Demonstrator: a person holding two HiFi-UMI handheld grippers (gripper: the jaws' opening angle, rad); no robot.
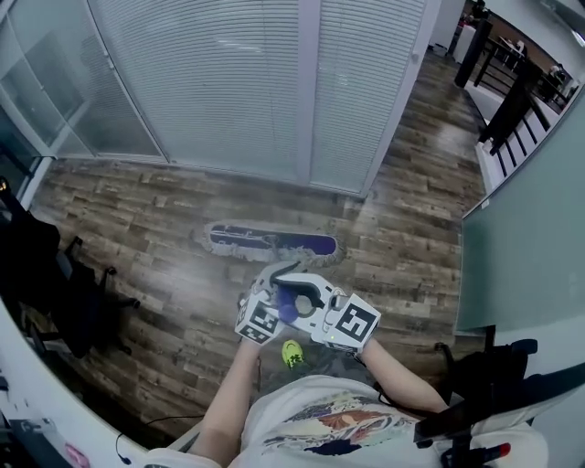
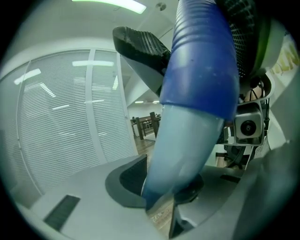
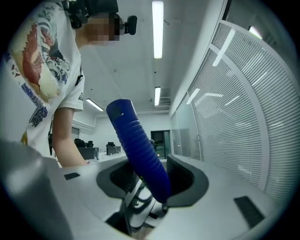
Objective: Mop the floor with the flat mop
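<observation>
Blue mop handle [image 1: 288, 306] pinched by left tool [image 2: 164, 185] and right tool [image 3: 154, 180], mop head [image 1: 270, 243] near blinds [image 1: 228, 82], chair [image 1: 55, 283] aside

An office: glass partitions [image 1: 238, 82] with blinds, a swivel chair [image 1: 57, 285] (desks [image 3: 93, 152] beyond).

Watching remotely, I'm seeing person wearing white short-sleeved T-shirt [image 1: 320, 416], with red and blue print running across front. Yellow-green shoe [image 1: 292, 353] showing under hem. Black head rig [image 3: 93, 10] showing above blurred patch. Left gripper [image 2: 164, 187] and right gripper [image 3: 152, 183] both wearing pale grey shells, dark ribbed pads [image 3: 180, 174] – each carrying white marker cube [image 1: 259, 320] bearing black squares.
</observation>
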